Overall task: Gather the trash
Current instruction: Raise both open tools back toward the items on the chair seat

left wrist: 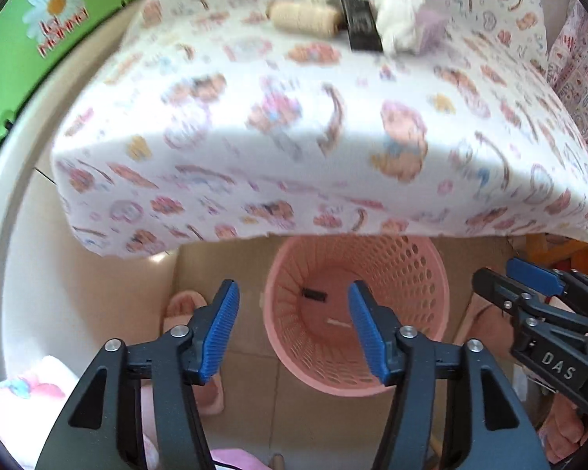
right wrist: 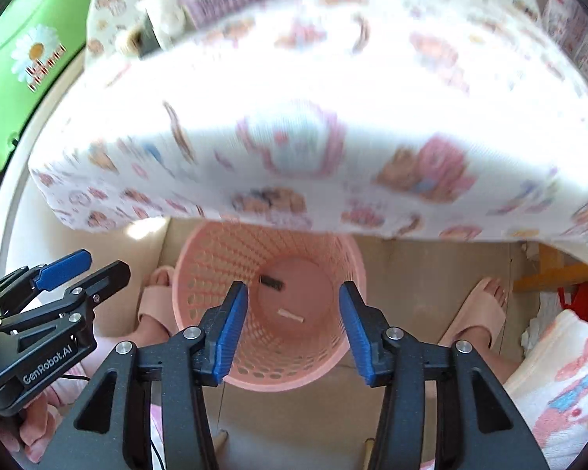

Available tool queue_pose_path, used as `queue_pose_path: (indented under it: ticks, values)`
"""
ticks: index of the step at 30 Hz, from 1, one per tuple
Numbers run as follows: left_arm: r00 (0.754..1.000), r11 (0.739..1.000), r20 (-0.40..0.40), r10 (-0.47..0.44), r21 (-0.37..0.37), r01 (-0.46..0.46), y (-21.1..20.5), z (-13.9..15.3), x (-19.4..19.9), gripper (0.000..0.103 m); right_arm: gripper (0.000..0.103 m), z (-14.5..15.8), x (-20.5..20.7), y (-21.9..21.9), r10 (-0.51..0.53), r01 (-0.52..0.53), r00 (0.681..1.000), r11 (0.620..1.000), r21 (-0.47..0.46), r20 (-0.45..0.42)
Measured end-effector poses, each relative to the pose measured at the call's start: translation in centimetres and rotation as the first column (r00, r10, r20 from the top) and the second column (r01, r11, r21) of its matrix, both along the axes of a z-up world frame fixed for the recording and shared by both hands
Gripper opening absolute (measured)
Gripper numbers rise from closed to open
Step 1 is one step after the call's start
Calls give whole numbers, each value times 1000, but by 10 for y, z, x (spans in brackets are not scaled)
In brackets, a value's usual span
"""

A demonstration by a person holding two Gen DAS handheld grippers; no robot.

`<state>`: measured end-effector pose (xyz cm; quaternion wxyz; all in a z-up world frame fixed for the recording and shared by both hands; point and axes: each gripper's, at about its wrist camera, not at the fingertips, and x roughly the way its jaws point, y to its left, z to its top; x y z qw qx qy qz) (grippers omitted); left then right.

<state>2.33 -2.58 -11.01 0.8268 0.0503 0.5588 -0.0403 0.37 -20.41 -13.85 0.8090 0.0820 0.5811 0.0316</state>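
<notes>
A pink mesh basket stands on the floor under the table's front edge; it also shows in the right wrist view. Inside lie a small black piece and a pale stick. My left gripper is open and empty above the basket. My right gripper is open and empty above it too. On the table's far side lie crumpled white tissues, a black box, a beige thread spool and a lilac box.
The table wears a white cartoon-print cloth that hangs over the front edge. A green board stands at the left. Feet in pink slippers flank the basket on the tiled floor.
</notes>
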Motion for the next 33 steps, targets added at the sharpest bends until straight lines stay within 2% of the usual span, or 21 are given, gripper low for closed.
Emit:
queue_pose_path:
  ticks: [1,3,6,8,11,12,14,16,17,19,22,24,25,27,30,31,33]
  values:
    - [1000,1000,25,4,19,-4,1,5,0,67,51,6,0,-1,0,0,1000,1000,-2,16]
    - [997,999,78,6,40,-9,2,15,0,72,52,17,0,1,5,-4,999,1000,-11,48]
    - [992,999,126,29,20,-31,9,29,1,75,52,37,-2,4,28,-24,995,999,-35,98]
    - [987,999,153,45,13,-47,13,37,2,78,53,56,-6,4,39,-32,986,998,-48,161]
    - [978,998,198,66,0,-67,17,49,2,80,63,83,-14,2,50,-39,965,998,-51,258]
    - [974,997,215,71,-1,-72,19,53,2,82,64,90,-16,2,50,-35,958,998,-55,283]
    - [962,997,261,78,7,-83,19,62,-1,88,64,98,-18,0,57,-40,949,997,-62,310]
    - [951,995,297,91,18,-101,21,66,-1,100,64,101,-17,0,64,-43,946,996,-72,317]
    - [944,993,314,104,23,-118,22,67,-1,102,64,102,-16,1,66,-43,946,996,-78,318]
    - [930,989,345,125,34,-145,24,72,-4,102,64,104,-16,3,76,-48,945,994,-94,318]
    - [916,991,379,129,-10,-135,28,83,-9,102,66,107,-22,4,91,-57,938,992,-109,333]
    - [910,991,393,133,-23,-135,29,89,-8,102,75,111,-25,3,92,-57,930,993,-108,355]
    - [909,991,394,132,-22,-134,29,91,-7,102,76,114,-26,2,90,-53,926,993,-109,367]
    - [912,992,394,117,-8,-124,29,95,-2,102,76,118,-26,0,89,-48,920,992,-117,381]
    - [924,994,380,49,70,-81,26,103,11,102,77,126,-18,-3,94,-43,923,989,-142,373]
    - [923,994,385,30,90,-70,26,109,16,102,77,132,-14,-6,93,-43,922,989,-138,375]
    - [904,992,428,23,102,-74,31,127,24,102,79,148,-4,-11,90,-49,917,992,-114,389]
